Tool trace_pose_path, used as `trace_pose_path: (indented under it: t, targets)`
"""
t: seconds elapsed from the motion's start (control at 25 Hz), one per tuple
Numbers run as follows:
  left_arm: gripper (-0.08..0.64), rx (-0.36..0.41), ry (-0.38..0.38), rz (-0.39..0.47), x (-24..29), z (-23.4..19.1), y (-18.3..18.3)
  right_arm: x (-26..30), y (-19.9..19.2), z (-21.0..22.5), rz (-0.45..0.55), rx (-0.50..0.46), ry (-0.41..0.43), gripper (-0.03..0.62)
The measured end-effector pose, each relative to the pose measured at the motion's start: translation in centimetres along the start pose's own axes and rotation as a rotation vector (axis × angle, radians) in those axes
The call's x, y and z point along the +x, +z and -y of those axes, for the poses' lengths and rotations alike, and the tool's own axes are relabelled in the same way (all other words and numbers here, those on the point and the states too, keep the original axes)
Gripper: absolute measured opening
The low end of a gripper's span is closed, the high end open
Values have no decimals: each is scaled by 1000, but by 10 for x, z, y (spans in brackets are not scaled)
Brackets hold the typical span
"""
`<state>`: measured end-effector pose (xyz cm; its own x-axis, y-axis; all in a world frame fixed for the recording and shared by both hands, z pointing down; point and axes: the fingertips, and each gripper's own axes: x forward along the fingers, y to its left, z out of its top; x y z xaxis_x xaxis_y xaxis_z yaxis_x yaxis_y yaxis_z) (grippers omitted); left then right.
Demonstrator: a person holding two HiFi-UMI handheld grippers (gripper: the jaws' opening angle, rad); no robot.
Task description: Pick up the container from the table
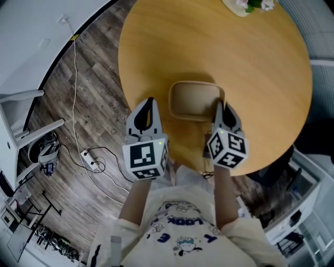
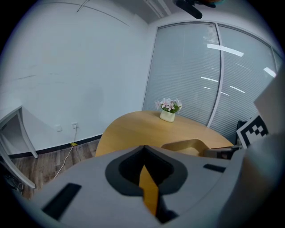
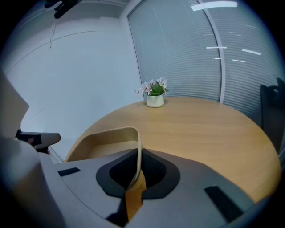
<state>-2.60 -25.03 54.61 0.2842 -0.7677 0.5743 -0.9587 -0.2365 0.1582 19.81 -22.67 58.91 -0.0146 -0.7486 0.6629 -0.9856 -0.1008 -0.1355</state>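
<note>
A shallow beige container [image 1: 195,100] with rounded corners is at the near part of the round wooden table [image 1: 261,68]. My right gripper [image 1: 219,108] is at the container's right wall. In the right gripper view the thin wall of the container [image 3: 107,142] runs between the jaws, and my right gripper [image 3: 132,180] is shut on it. My left gripper [image 1: 149,104] hovers just left of the container, apart from it. Its jaws are shut, with only a sliver of table showing between them in the left gripper view [image 2: 145,171]. The container [image 2: 187,145] shows there to the right.
A small white pot of flowers [image 1: 245,6] stands at the table's far side, also seen as the pot [image 2: 168,116] and the pot [image 3: 155,100]. White cables and a power strip [image 1: 88,156] lie on the wood floor at left. Glass walls with blinds stand behind the table.
</note>
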Motion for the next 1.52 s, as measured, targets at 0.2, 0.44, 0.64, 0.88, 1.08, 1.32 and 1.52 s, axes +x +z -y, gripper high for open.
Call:
trace_pose_path:
  t: [0.2,0.44,0.64,0.88,1.08,1.32,1.52]
  targets:
    - [3,13,-7,57,-14,-5,25,-17,28,-14,66,6,1,17]
    - [3,9,-16,135,-34,-12,63,-42,63,-33,151,17,1,17]
    - [3,13,-23,213,-50,-17,99,-63,100,-49,239,21,4,17]
    - [3,14,-34,313,-81,-18,138,-96,137,-62,343,24,4,17]
    - [3,25,-40,402,-101,-16,171,-121,171,-73,440,13,18,17]
    - [3,33,-41,486,-126,-15,199,-146,196,-79,516,7,31,17]
    - [3,32,-35,524,-139,-15,209,-164,209,-79,571,7,38,17]
